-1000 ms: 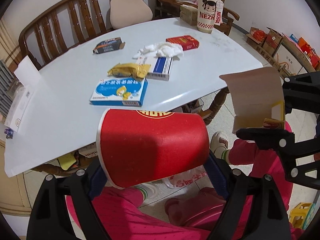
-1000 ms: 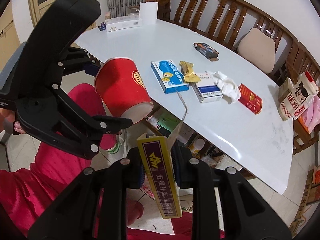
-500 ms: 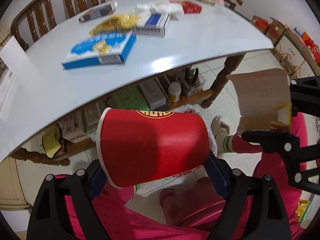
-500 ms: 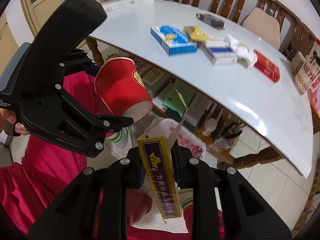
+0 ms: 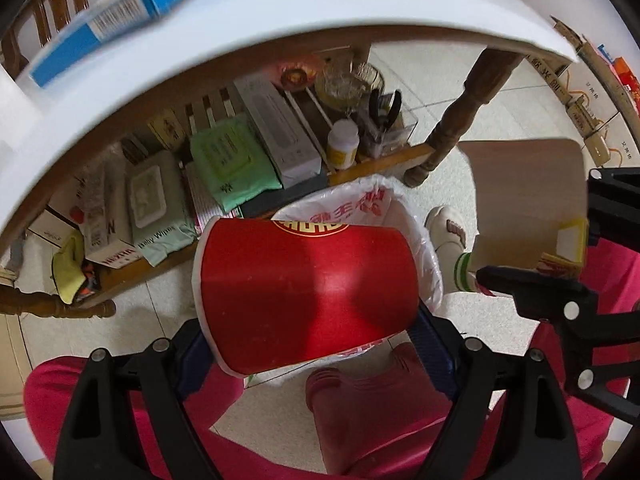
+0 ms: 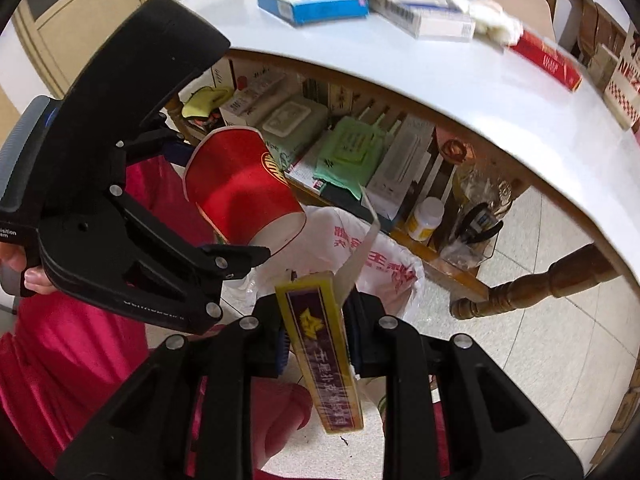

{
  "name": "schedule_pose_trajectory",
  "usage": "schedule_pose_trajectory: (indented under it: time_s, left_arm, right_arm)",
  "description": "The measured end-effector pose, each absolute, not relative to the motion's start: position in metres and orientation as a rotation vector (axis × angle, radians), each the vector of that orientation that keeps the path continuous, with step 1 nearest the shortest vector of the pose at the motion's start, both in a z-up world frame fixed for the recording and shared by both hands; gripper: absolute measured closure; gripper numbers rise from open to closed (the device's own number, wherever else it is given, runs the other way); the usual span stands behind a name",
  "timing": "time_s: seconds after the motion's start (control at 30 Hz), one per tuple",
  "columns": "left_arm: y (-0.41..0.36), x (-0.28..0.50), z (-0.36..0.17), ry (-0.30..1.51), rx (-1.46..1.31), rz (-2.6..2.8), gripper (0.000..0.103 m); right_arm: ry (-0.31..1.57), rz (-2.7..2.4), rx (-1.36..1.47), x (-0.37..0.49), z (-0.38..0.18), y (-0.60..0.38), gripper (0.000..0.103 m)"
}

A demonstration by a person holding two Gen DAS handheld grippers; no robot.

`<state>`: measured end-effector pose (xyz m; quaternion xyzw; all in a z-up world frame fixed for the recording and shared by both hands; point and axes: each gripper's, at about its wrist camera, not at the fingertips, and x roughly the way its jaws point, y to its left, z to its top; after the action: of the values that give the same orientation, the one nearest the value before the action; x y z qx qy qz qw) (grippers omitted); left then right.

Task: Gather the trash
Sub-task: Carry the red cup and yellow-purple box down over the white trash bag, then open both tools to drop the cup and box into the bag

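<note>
Lying sideways between left gripper [image 5: 308, 344] fingers, red paper cup [image 5: 308, 292], mouth left

Right gripper [image 6: 318, 336]: clamping flattened yellow box [image 6: 320, 352]
Left gripper [image 6: 224, 216]: gripping red cup [image 6: 240, 188]
Below: white bag [image 6: 376, 264]

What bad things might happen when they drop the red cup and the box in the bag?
The bag's mouth looks small and floppy, so the wide red cup in the left tool might bounce onto the floor. The flattened box in the right tool has a flap sticking out that might snag the bag's edge.
</note>
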<state>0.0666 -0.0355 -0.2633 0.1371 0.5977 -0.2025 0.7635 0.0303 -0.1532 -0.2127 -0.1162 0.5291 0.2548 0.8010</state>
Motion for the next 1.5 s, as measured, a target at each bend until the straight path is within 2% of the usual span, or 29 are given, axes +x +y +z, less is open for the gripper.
schedule_pose_trajectory:
  time_s: [0.63, 1.07, 1.5]
  left_arm:
    - [-0.047, 0.118, -0.358, 1.497, 0.224, -0.4, 0.02]
    - [-0.05, 0.139, -0.414, 1.626, 0.189, -0.366, 0.02]
    - [-0.05, 0.146, -0.442, 1.7, 0.184, -0.356, 0.02]
  right_arm:
    - [1.269, 0.522, -0.146, 0.067, -0.309, -0.16, 0.081]
    - [1.345, 0.531, -0.119, 0.077, -0.354, -0.158, 0.081]
    - [1.393, 0.562, -0.131, 0.081, -0.381, -0.15, 0.08]
